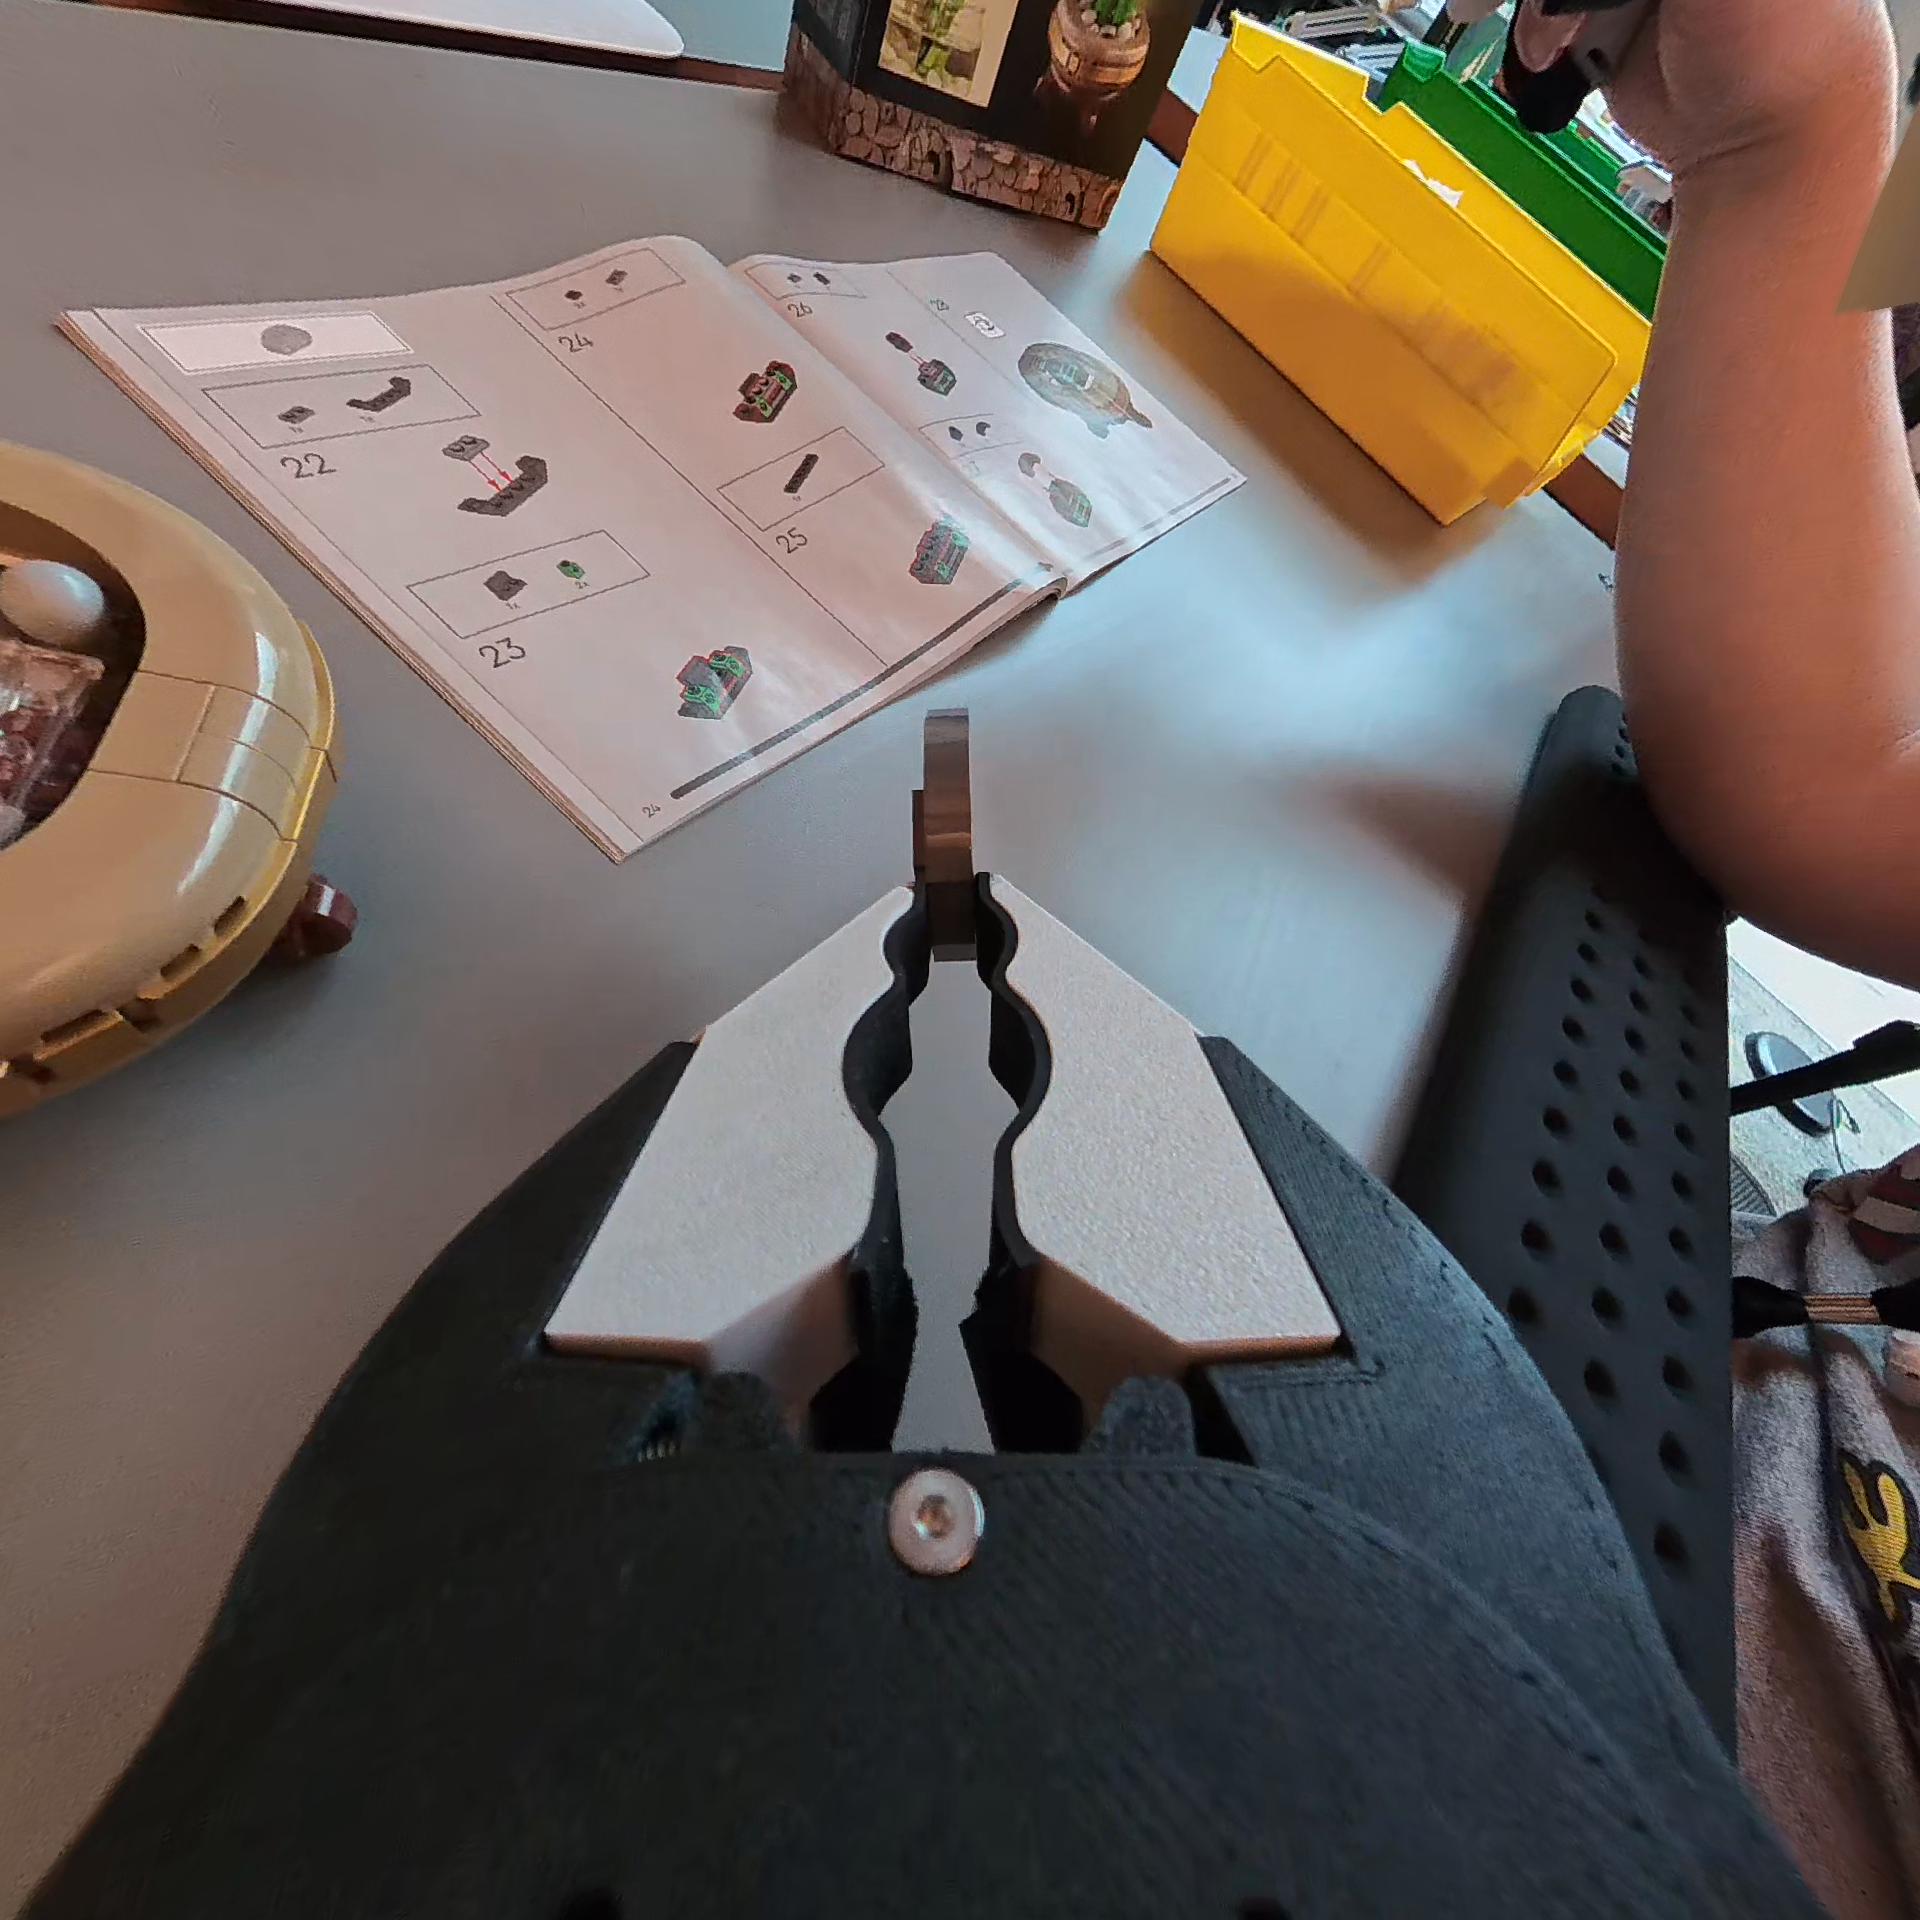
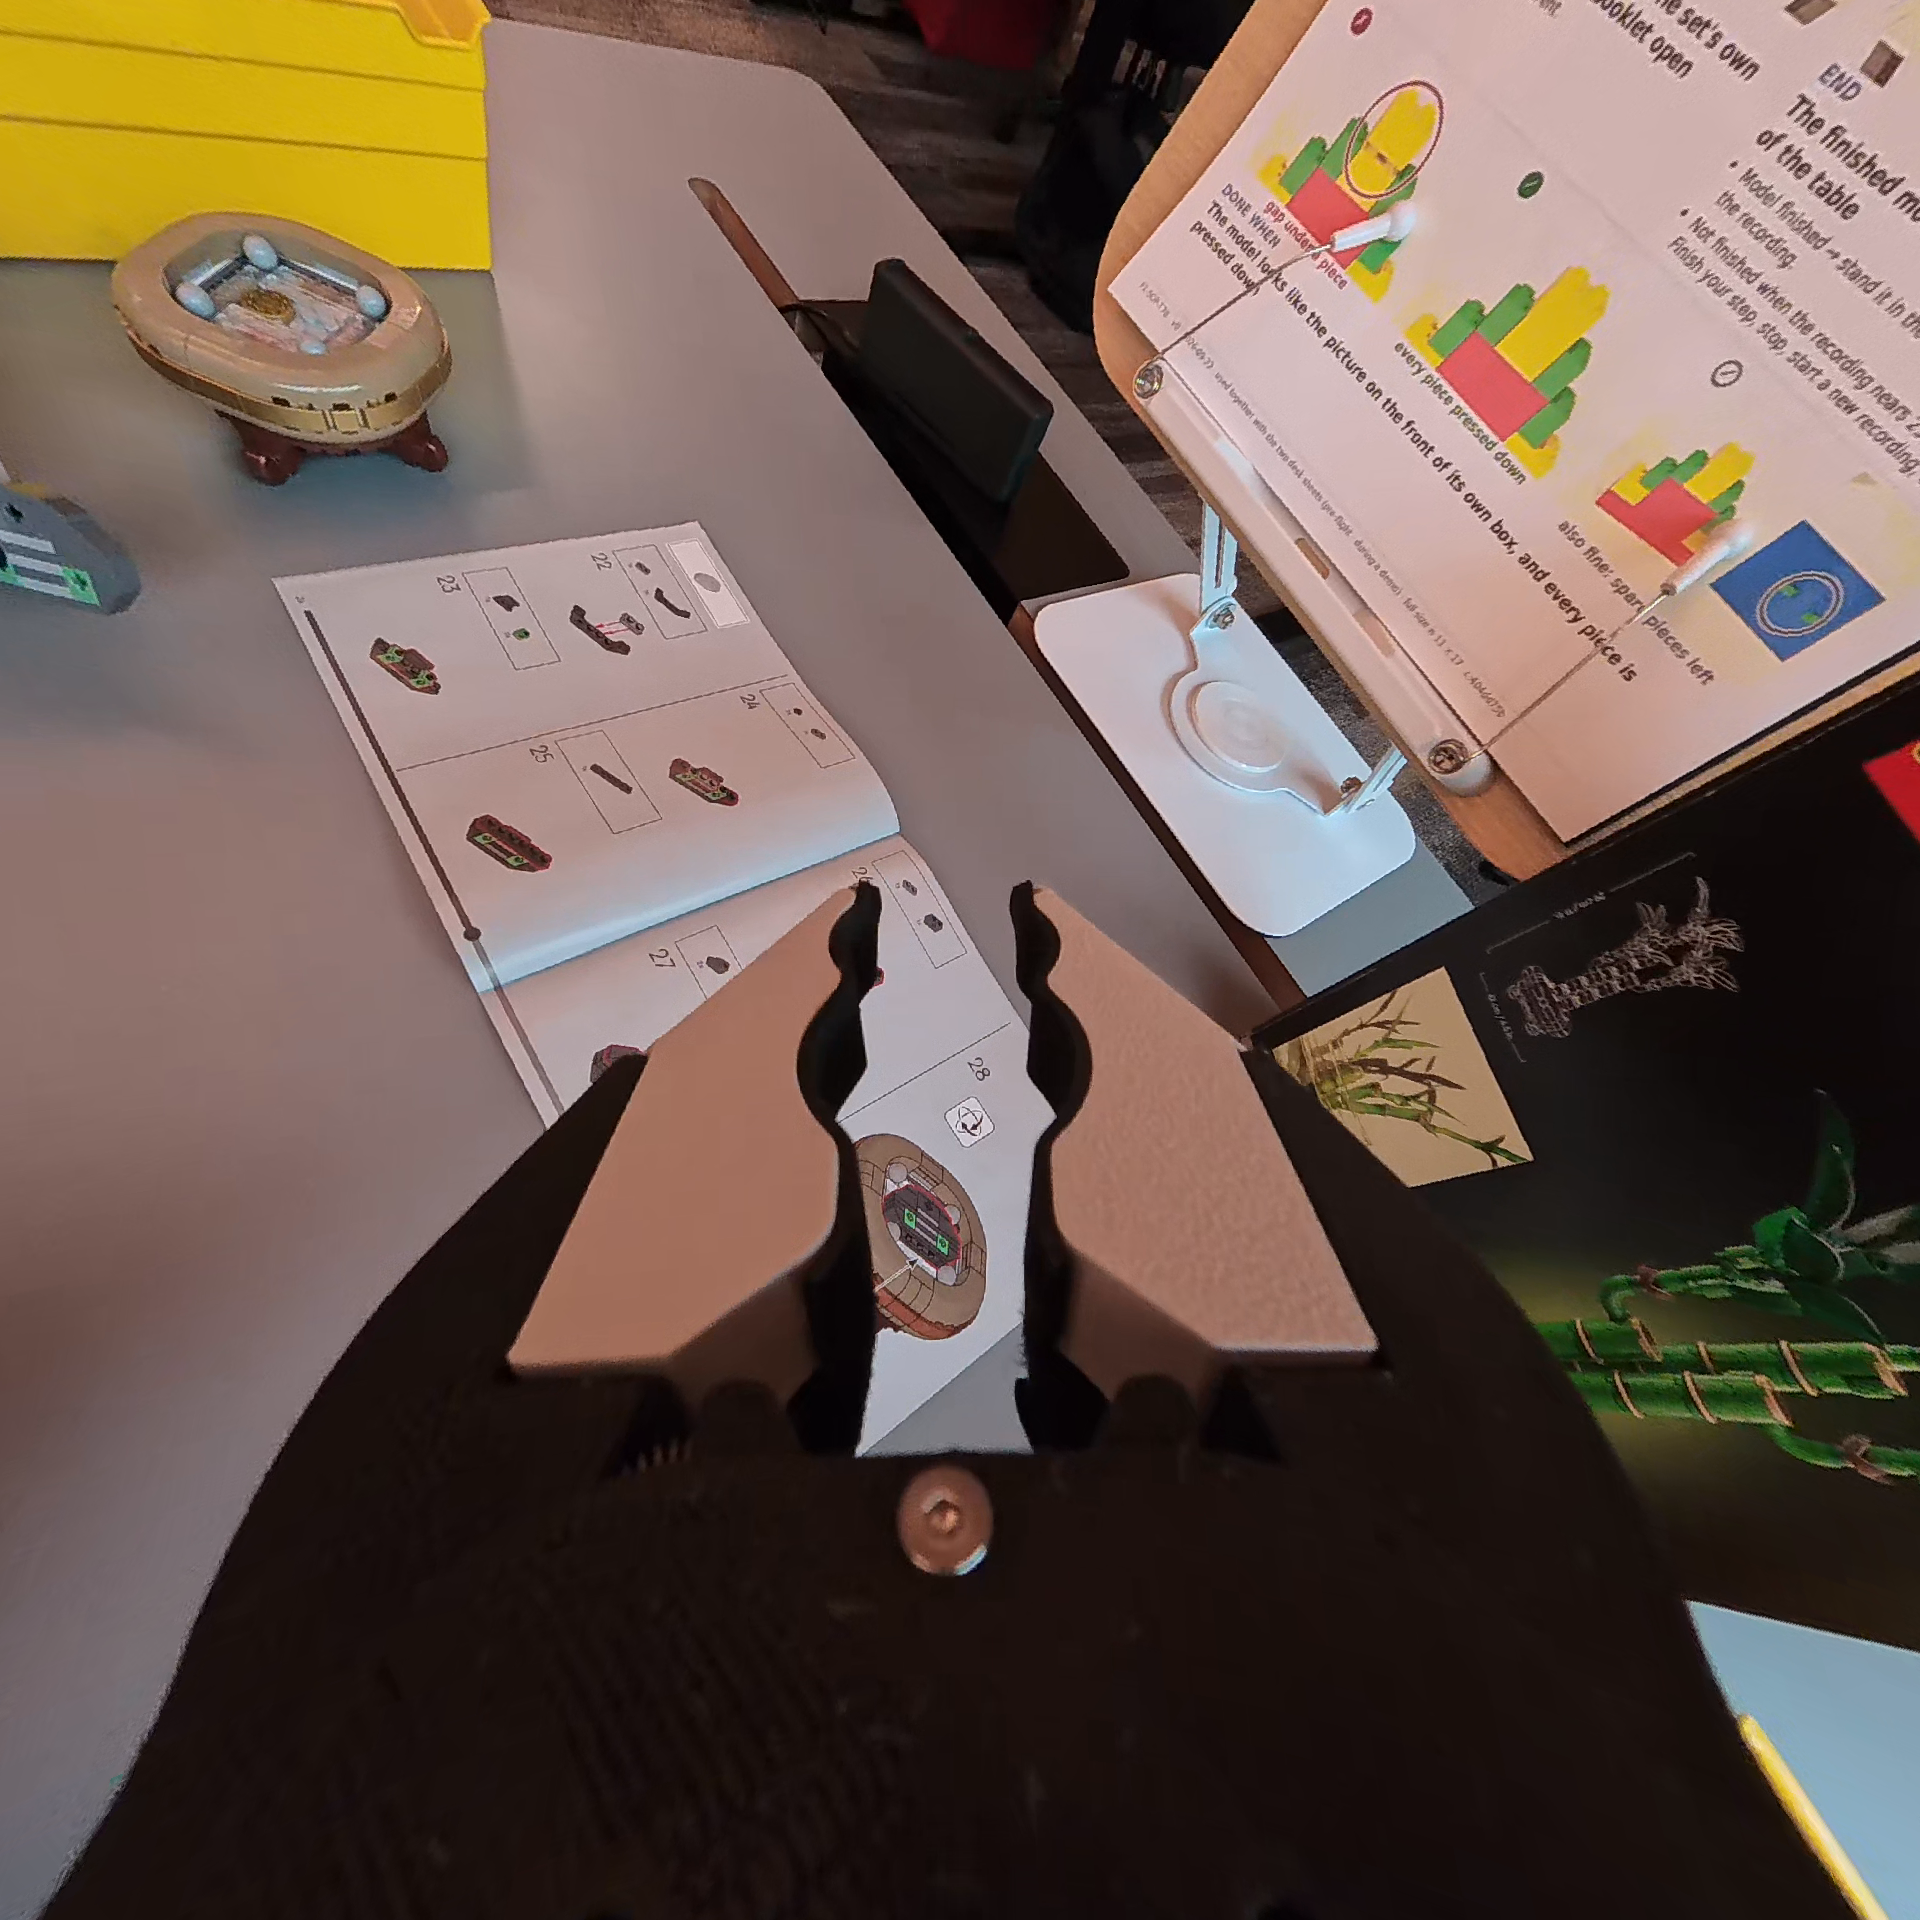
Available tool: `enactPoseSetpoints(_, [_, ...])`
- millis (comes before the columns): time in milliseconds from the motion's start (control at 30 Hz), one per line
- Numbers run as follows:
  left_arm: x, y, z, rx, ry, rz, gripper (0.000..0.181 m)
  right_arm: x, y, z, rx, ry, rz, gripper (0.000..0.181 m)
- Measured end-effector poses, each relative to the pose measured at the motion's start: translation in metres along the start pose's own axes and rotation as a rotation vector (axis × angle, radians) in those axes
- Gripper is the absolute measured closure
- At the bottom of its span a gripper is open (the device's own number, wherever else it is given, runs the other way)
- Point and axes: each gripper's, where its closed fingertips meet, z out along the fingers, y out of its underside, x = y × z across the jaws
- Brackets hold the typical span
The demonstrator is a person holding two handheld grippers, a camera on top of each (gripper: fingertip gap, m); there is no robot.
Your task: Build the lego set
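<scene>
My left gripper (image 1: 945,904) is shut on a small dark brown lego piece (image 1: 943,821) that stands up edge-on between the fingertips, above the grey table. The tan oval lego pot on brown feet (image 1: 156,790) sits at the left edge; it also shows far left in the right wrist view (image 2: 281,343). The open instruction booklet (image 1: 644,499) lies beyond the left gripper. My right gripper (image 2: 940,914) is open and empty, held over the booklet's lower page (image 2: 582,727). A small grey lego sub-assembly with green studs (image 2: 57,561) lies at the far left.
A yellow bin (image 1: 1382,270) and the set's dark box (image 1: 977,83) stand at the back. A person's forearm (image 1: 1766,520) and a black chair back (image 1: 1600,1039) are on the right. A sheet on a white stand (image 2: 1507,364) and the box (image 2: 1662,1195) are to the right gripper's right. Left tips to right tips: about 30 centimeters.
</scene>
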Motion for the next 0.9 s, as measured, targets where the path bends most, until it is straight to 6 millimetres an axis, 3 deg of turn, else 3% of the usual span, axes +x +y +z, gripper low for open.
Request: enactPoseSetpoints(900, [0.0042,0.0019,0.0009,-0.01,0.026,-0.011,0.175,-0.0047,-0.0038,0.0032,0.001,-0.003,-0.035,0.156])
